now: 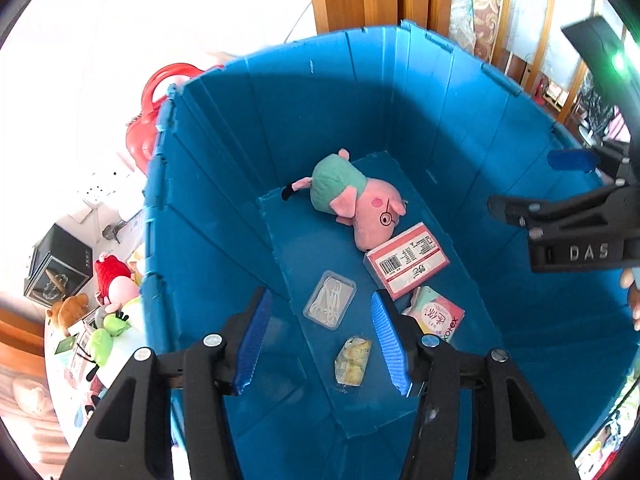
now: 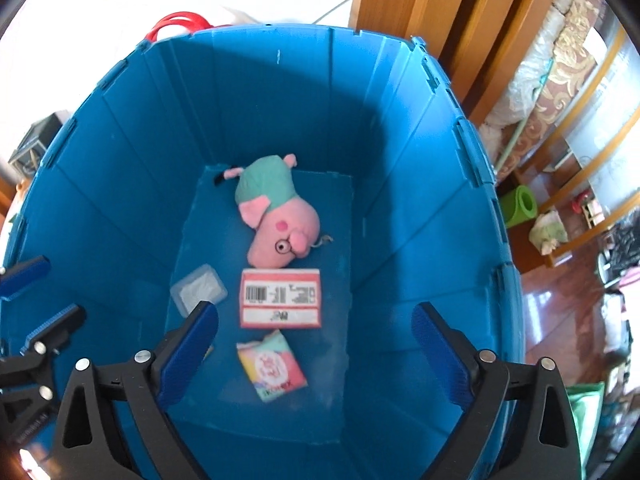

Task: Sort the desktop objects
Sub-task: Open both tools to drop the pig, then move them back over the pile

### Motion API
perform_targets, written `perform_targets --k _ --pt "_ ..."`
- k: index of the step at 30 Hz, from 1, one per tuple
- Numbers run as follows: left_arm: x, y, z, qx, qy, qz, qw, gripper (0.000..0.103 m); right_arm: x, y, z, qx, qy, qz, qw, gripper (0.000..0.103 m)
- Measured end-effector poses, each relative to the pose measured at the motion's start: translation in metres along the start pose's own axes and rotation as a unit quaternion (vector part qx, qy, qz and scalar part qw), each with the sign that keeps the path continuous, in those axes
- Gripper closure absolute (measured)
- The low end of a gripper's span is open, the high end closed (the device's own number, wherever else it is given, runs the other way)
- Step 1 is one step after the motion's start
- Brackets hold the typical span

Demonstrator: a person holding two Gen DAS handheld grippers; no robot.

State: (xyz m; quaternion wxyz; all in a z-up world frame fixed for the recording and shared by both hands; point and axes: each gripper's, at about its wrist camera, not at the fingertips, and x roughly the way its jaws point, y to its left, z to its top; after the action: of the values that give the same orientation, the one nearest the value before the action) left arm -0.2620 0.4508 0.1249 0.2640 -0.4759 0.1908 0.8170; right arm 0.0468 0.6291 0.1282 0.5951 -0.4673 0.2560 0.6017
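Observation:
A deep blue crate [image 1: 224,168] [image 2: 400,128] holds a pink pig plush in a green dress [image 1: 352,200] [image 2: 276,208], a red-and-white box [image 1: 406,260] [image 2: 280,298], a clear plastic case [image 1: 330,300] [image 2: 198,288], a Kotex packet [image 1: 438,316] [image 2: 272,366] and a yellow snack packet [image 1: 352,360]. My left gripper [image 1: 320,336] is open and empty above the crate's near end, over the clear case. My right gripper [image 2: 316,344] is open and empty above the crate, over the Kotex packet; it also shows at the right of the left wrist view [image 1: 568,216].
Outside the crate's left wall, a table holds a red bag [image 1: 152,120], a red-dressed pig plush [image 1: 114,282], a brown bear [image 1: 68,312], a green toy [image 1: 106,332] and a black box [image 1: 60,264]. Wooden furniture [image 2: 424,4] stands behind the crate. A green roll [image 2: 520,204] lies on the floor at right.

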Motion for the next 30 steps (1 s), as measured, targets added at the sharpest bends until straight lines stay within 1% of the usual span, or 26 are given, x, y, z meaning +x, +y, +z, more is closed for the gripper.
perform_targets --k 3,6,8,10,12,14,15,17,19,21,25,28,30 --pt "-0.019 0.008 -0.007 -0.011 -0.017 -0.002 0.9998 0.049 -0.011 0.004 -0.008 -0.006 -0.005 0.010 1.000 0.002" --pt "-0.042 0.020 -0.018 -0.024 -0.040 0.000 0.9989 0.044 -0.028 0.013 -0.019 -0.018 -0.023 0.026 0.999 0.000" --pt "-0.060 0.030 -0.029 -0.033 -0.060 0.000 0.9976 0.043 -0.039 0.021 -0.027 -0.024 -0.037 0.040 0.998 0.000" --pt "-0.074 0.042 -0.043 -0.047 -0.081 0.008 0.9956 0.042 -0.051 0.032 -0.036 -0.033 -0.054 0.057 0.996 0.000" --pt "-0.088 0.056 -0.060 -0.065 -0.103 0.023 0.9922 0.041 -0.061 0.045 -0.045 -0.046 -0.072 0.078 0.993 0.000" --pt "-0.101 0.071 -0.082 -0.085 -0.127 0.046 0.9872 0.038 -0.071 0.060 -0.054 -0.057 -0.092 0.098 0.989 0.000" --pt "-0.106 0.079 -0.093 -0.095 -0.137 0.064 0.9838 0.036 -0.075 0.067 -0.059 -0.063 -0.102 0.108 0.987 0.000" --pt "-0.115 0.097 -0.120 -0.119 -0.155 0.104 0.9751 0.036 -0.083 0.084 -0.066 -0.074 -0.123 0.126 0.982 0.000" --pt "-0.120 0.117 -0.149 -0.146 -0.165 0.133 0.9662 0.035 -0.092 0.102 -0.074 -0.088 -0.146 0.143 0.975 0.000" --pt "-0.122 0.138 -0.178 -0.173 -0.169 0.151 0.9586 0.035 -0.102 0.123 -0.082 -0.102 -0.170 0.163 0.966 0.000" --pt "-0.122 0.182 -0.240 -0.213 -0.167 0.170 0.9475 0.035 -0.120 0.166 -0.098 -0.113 -0.206 0.197 0.952 0.000" --pt "-0.122 0.219 -0.284 -0.243 -0.157 0.194 0.9371 0.035 -0.131 0.202 -0.108 -0.129 -0.225 0.226 0.939 0.000" --pt "-0.117 0.242 -0.313 -0.265 -0.147 0.205 0.9306 0.035 -0.135 0.226 -0.114 -0.137 -0.236 0.232 0.934 0.000"
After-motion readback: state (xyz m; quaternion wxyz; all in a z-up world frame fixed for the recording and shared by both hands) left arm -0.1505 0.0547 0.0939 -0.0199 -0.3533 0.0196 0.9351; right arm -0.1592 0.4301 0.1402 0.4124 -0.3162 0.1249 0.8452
